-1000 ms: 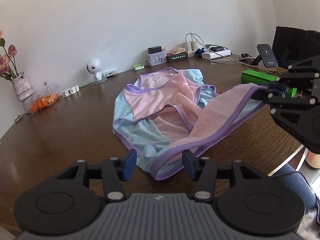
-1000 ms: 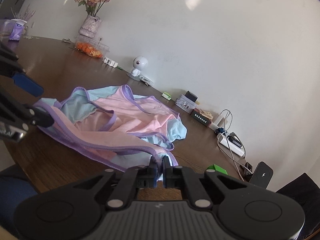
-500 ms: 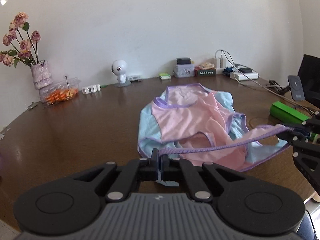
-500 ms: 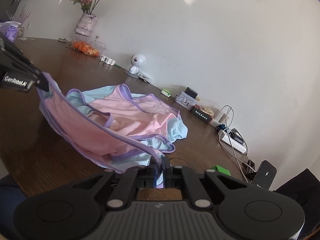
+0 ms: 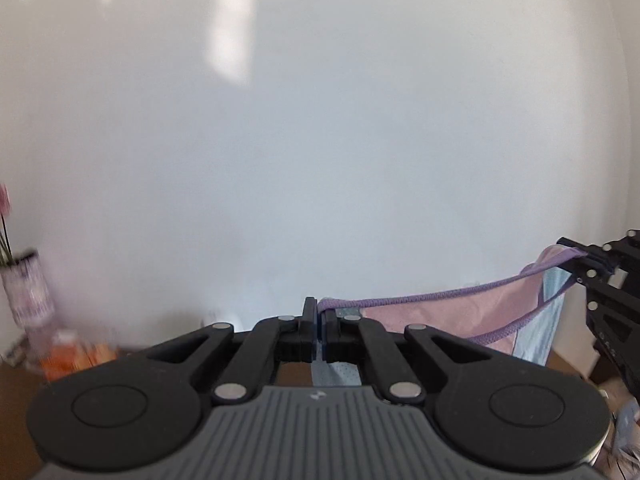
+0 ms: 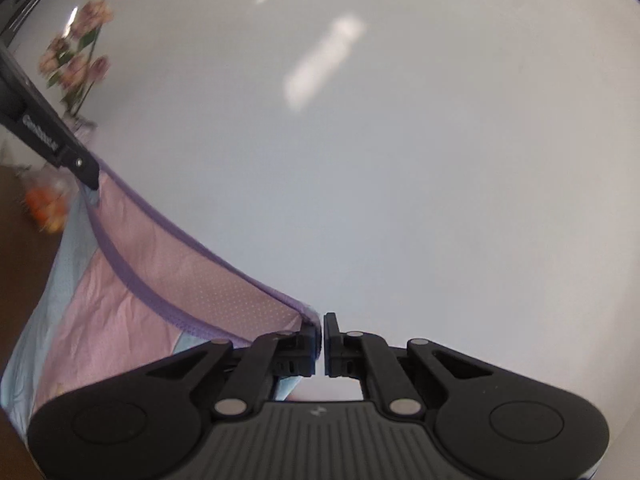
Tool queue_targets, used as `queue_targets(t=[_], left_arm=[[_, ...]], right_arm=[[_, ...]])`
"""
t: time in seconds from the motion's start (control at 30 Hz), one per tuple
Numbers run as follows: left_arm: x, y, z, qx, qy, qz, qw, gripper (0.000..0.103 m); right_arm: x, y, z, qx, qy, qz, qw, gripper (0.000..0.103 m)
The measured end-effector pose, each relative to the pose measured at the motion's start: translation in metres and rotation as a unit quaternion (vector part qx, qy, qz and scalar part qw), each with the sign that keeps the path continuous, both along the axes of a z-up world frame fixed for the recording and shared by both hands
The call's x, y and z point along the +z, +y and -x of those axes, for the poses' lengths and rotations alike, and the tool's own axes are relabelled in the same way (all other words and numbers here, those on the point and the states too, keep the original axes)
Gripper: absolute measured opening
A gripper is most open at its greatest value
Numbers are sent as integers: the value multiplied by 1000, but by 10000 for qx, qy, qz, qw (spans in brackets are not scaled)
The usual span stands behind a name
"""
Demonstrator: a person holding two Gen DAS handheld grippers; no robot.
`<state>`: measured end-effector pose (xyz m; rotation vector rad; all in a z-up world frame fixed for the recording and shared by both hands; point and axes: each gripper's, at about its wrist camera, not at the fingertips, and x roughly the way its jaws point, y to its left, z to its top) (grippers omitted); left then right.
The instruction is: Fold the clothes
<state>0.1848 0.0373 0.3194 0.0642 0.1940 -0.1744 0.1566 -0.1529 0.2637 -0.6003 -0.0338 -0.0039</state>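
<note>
A pink and light-blue garment with purple trim (image 5: 460,316) hangs in the air, stretched between my two grippers. My left gripper (image 5: 318,312) is shut on one corner of its purple hem. My right gripper (image 6: 322,326) is shut on the other corner; the garment (image 6: 132,296) drapes down to the left of it. In the left wrist view the right gripper (image 5: 576,258) shows at the far right, pinching the hem. In the right wrist view the left gripper (image 6: 90,178) shows at the upper left, holding the cloth.
A white wall fills most of both views. A vase of pink flowers (image 6: 76,60) and a clear box of orange fruit (image 6: 44,204) stand on the brown table (image 6: 20,276) at the left. The vase (image 5: 26,292) and fruit (image 5: 76,354) also show, blurred, in the left wrist view.
Both grippers have risen well above the table with the garment, and both cameras now face the wall. The garment has left the table and hangs taut between them. One second ago my left gripper was open.
</note>
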Motion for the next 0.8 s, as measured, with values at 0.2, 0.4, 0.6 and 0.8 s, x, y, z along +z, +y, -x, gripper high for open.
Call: queue_targets(t=[0.2, 0.4, 0.6, 0.8], left_arm=[[54, -3, 93, -434, -1647, -13, 9854, 2], [-42, -4, 138, -606, -426, -431, 9963, 2], [-219, 1, 175, -315, 1711, 47, 9847, 2], [-296, 11, 244, -608, 2778, 322, 9582, 2]], right_arm=[[55, -16, 73, 123, -2059, -128, 9784, 2], [-35, -24, 124, 707, -255, 178, 9970, 3], [-185, -29, 161, 934, 2153, -566, 9704, 1], [-265, -49, 231, 1057, 3290, -1442, 9273, 1]])
